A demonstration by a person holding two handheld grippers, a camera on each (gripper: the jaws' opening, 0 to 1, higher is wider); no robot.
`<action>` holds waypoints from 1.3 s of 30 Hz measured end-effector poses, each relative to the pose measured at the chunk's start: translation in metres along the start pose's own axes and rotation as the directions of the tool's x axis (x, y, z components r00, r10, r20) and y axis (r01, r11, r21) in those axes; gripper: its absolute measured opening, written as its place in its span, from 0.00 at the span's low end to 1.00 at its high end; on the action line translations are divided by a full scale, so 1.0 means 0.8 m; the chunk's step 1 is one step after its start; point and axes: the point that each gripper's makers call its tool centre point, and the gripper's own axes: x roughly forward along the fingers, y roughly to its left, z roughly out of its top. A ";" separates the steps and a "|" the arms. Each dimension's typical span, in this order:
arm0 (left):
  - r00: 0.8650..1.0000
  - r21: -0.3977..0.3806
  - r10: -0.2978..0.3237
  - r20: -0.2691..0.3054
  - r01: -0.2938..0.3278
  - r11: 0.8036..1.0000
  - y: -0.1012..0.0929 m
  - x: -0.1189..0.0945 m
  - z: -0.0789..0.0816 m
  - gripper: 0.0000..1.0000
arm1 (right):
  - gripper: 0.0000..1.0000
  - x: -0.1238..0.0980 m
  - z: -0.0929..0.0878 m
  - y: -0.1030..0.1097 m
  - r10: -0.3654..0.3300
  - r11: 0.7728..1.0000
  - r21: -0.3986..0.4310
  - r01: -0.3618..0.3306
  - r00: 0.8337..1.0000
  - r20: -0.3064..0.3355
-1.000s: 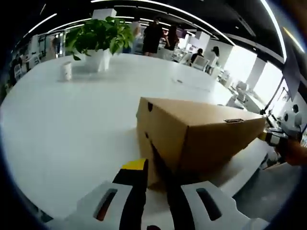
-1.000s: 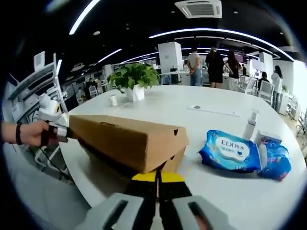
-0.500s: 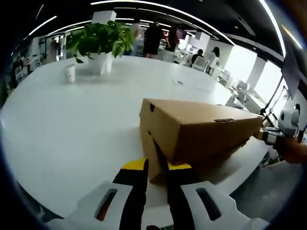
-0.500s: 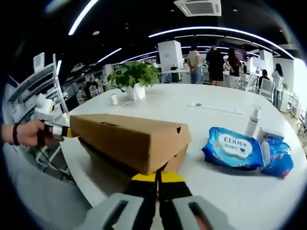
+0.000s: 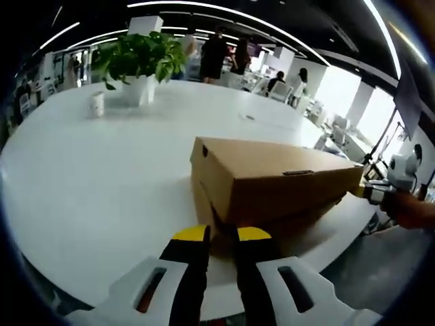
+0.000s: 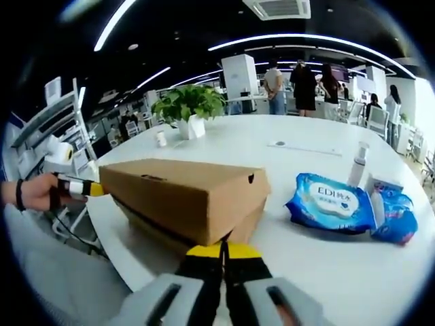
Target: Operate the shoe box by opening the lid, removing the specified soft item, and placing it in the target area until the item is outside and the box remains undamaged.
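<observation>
Shoe box (image 6: 187, 197) on white table (image 5: 102, 170), lid ajar — right gripper (image 6: 221, 250) clenched at its corner, left gripper (image 5: 221, 234) parted

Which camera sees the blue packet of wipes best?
The right gripper view. There the blue packet of wipes lies on the white table, right of the shoe box, with its white label plain to read. The left gripper view looks along the other side of the shoe box, at the plant and a small cup.

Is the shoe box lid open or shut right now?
Partly open: the lid sits raised above the base, with a dark gap beneath it.
</observation>
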 end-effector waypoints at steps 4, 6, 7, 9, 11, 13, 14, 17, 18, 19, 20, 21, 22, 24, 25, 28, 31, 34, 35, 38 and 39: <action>1.000 0.004 -0.002 0.000 0.002 1.000 -0.001 -0.001 -0.001 0.12 | 0.00 0.000 -0.001 0.000 0.001 1.000 -0.001 -0.001 1.000 -0.002; 1.000 0.005 -0.004 -0.001 0.004 1.000 -0.001 -0.002 -0.001 0.12 | 0.00 0.000 -0.001 0.000 0.001 1.000 -0.005 -0.001 1.000 -0.002; 1.000 0.007 -0.004 -0.002 0.004 1.000 -0.001 -0.002 -0.002 0.12 | 0.00 0.000 -0.001 0.000 -0.001 1.000 -0.011 0.001 1.000 -0.004; 1.000 0.011 -0.004 -0.004 0.004 1.000 0.000 -0.003 -0.002 0.12 | 0.00 0.000 -0.001 -0.001 -0.006 1.000 -0.011 0.006 1.000 -0.006; 1.000 0.012 -0.004 -0.003 0.004 1.000 0.000 -0.004 -0.003 0.12 | 0.00 0.000 -0.002 -0.001 -0.007 1.000 -0.011 0.007 1.000 -0.008; 1.000 0.013 -0.005 -0.004 0.006 1.000 0.000 -0.005 -0.003 0.12 | 0.00 -0.002 -0.002 -0.002 -0.009 1.000 -0.012 0.009 1.000 -0.010; 1.000 0.014 -0.006 -0.005 0.006 1.000 0.000 -0.005 -0.004 0.12 | 0.00 -0.002 -0.002 -0.002 -0.009 1.000 -0.012 0.009 1.000 -0.009; 1.000 0.014 -0.007 -0.007 0.008 1.000 -0.001 -0.005 -0.005 0.11 | 0.00 -0.003 -0.005 -0.002 -0.010 1.000 -0.020 0.010 1.000 -0.016; 1.000 0.015 -0.007 -0.009 0.007 1.000 -0.001 -0.005 -0.005 0.11 | 0.00 -0.003 -0.005 -0.002 -0.012 1.000 -0.019 0.012 1.000 -0.015; 1.000 0.016 -0.007 -0.010 0.007 1.000 -0.001 -0.005 -0.006 0.11 | 0.00 -0.004 -0.005 -0.003 -0.015 1.000 -0.013 0.015 1.000 -0.016; 1.000 0.016 -0.009 -0.011 0.009 1.000 -0.002 -0.005 -0.006 0.11 | 0.00 -0.003 -0.006 -0.003 -0.015 1.000 -0.011 0.015 1.000 -0.017; 1.000 0.016 -0.010 -0.012 0.010 1.000 -0.002 -0.005 -0.007 0.11 | 0.00 -0.003 -0.006 -0.003 -0.015 1.000 -0.010 0.015 1.000 -0.016; 1.000 0.017 -0.010 -0.014 0.011 1.000 -0.003 -0.005 -0.007 0.11 | 0.00 -0.003 -0.005 -0.004 -0.016 1.000 -0.009 0.016 1.000 -0.016; 1.000 0.019 -0.010 -0.018 0.010 1.000 -0.003 -0.005 -0.009 0.11 | 0.00 -0.003 -0.006 -0.004 -0.018 1.000 -0.013 0.017 1.000 -0.020; 1.000 0.019 -0.011 -0.019 0.011 1.000 -0.003 -0.005 -0.009 0.11 | 0.00 -0.004 -0.007 -0.005 -0.020 1.000 -0.014 0.020 1.000 -0.023; 1.000 0.024 -0.010 -0.020 0.010 1.000 -0.004 -0.006 -0.009 0.11 | 0.00 -0.003 -0.010 -0.008 -0.025 1.000 -0.007 0.025 0.999 -0.031; 1.000 0.028 -0.009 -0.024 0.009 1.000 -0.003 -0.005 -0.009 0.11 | 0.00 -0.003 -0.012 -0.011 -0.033 0.999 -0.008 0.032 0.999 -0.037; 0.999 0.033 -0.005 -0.050 0.007 0.999 -0.001 -0.004 -0.016 0.11 | 0.00 -0.004 -0.013 -0.012 -0.033 0.999 -0.005 0.033 0.998 -0.045; 0.999 0.028 -0.006 -0.048 0.008 1.000 -0.001 -0.004 -0.018 0.11 | 0.00 -0.004 -0.013 -0.012 -0.032 0.999 -0.002 0.032 0.999 -0.042; 0.999 0.010 -0.010 -0.046 0.010 1.000 -0.001 -0.004 -0.020 0.11 | 0.00 -0.004 -0.013 -0.010 -0.023 1.000 0.004 0.024 0.999 -0.037; 0.999 0.011 -0.008 -0.046 0.009 1.000 -0.002 -0.005 -0.021 0.11 | 0.00 -0.003 -0.012 -0.010 -0.023 1.000 0.002 0.023 0.999 -0.037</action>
